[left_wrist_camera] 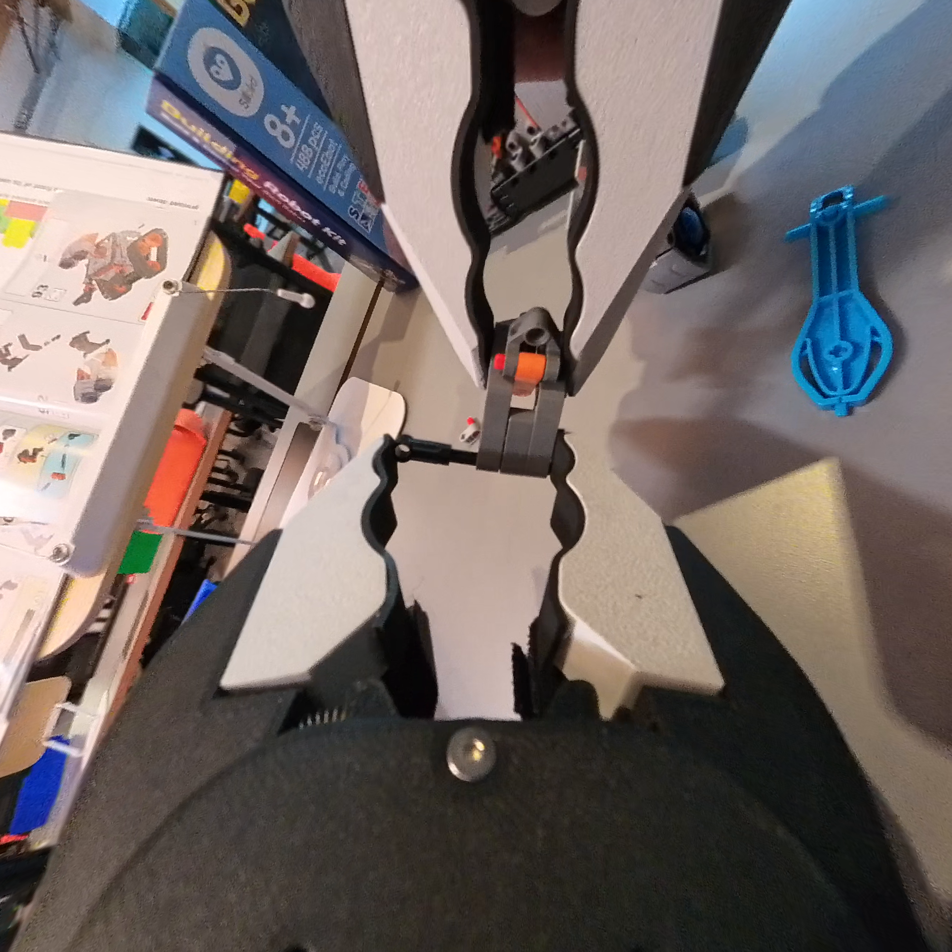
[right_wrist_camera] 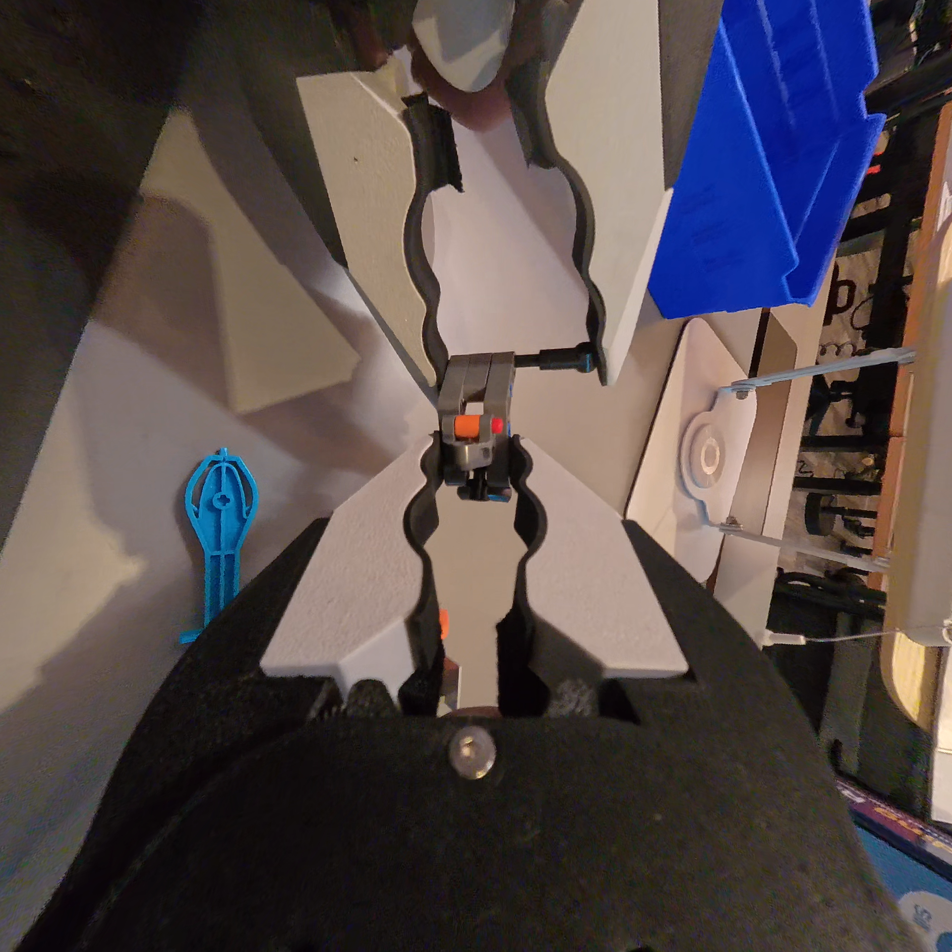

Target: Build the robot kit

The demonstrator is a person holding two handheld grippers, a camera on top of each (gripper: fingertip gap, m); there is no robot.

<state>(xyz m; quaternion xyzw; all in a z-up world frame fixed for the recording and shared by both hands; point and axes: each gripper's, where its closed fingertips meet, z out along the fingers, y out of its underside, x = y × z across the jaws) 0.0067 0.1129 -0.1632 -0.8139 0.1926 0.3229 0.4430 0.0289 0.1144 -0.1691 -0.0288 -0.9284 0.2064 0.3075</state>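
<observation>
While the right tongs (right_wrist_camera: 473, 466) clamp the small grey plastic brick assembly with an orange bush (right_wrist_camera: 474, 412) above the white table (right_wrist_camera: 103, 515), the left tongs (left_wrist_camera: 476, 453) stand apart, seemingly touching its black axle pin (left_wrist_camera: 432, 453); press squarely, keeping the right grip steady.

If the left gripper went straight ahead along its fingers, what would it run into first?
The grey brick assembly, which already sits between the left gripper fingertips. Its black axle reaches one finger. Directly beyond it comes the right gripper, clamped on the assembly's far end. Depth is hard to judge.
</observation>
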